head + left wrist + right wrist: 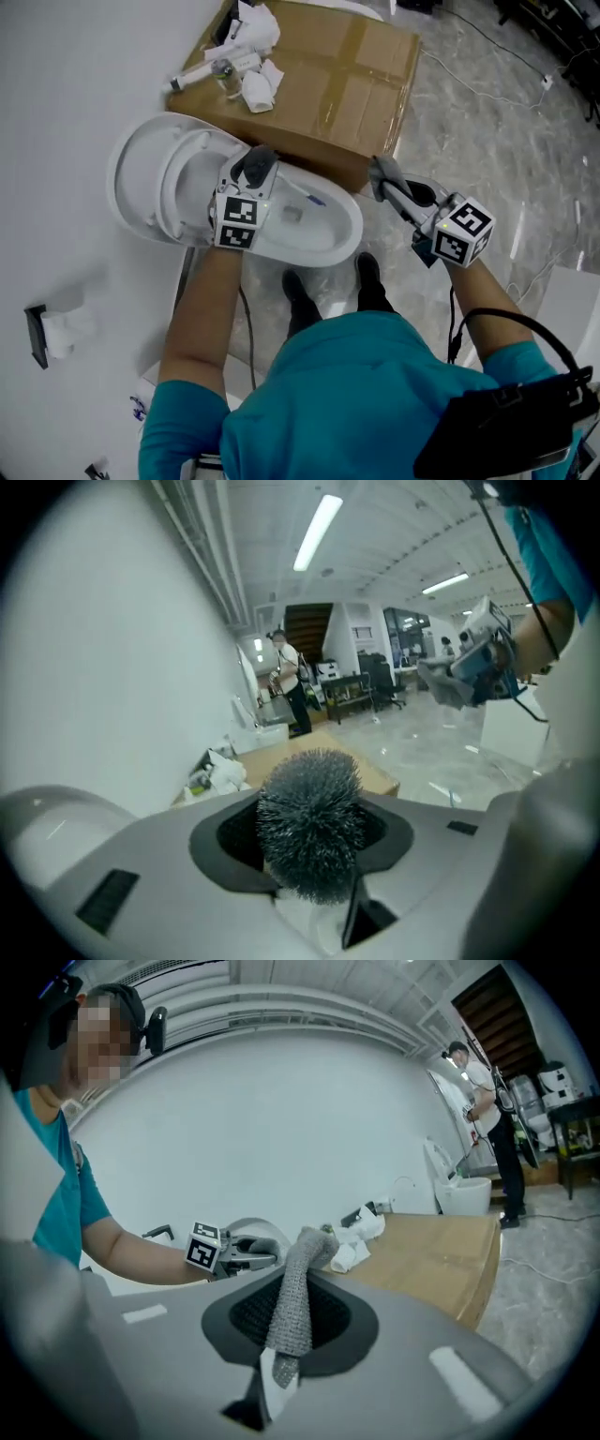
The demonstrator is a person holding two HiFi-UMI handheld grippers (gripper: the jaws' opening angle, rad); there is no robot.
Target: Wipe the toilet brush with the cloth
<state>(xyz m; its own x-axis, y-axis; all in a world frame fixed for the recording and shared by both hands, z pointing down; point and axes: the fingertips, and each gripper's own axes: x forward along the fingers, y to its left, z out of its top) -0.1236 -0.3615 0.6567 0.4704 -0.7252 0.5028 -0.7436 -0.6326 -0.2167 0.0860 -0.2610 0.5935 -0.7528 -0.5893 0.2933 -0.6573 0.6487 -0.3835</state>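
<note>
**Head view: brush at centre left, cloth at centre right, a gap between**

The left gripper (253, 171) is clamped on the toilet brush (309, 822). Its white neck sits between the jaws, and the bristle head points out past the tips along the gripper's line. The right gripper (386, 180) pinches the cloth (289, 1302), a grey strip standing out past its tips. The two are apart. From the cloth, the brush lies toward frame left, over the toilet (131, 178). The cloth likely must travel left to meet the bristles side-on. Beyond both stands a cardboard box (361, 75).

Bristles of the toilet brush (309, 822) hide most of its handle. Clutter (242, 58) on the cardboard box (352, 80) is too small to identify.
</note>
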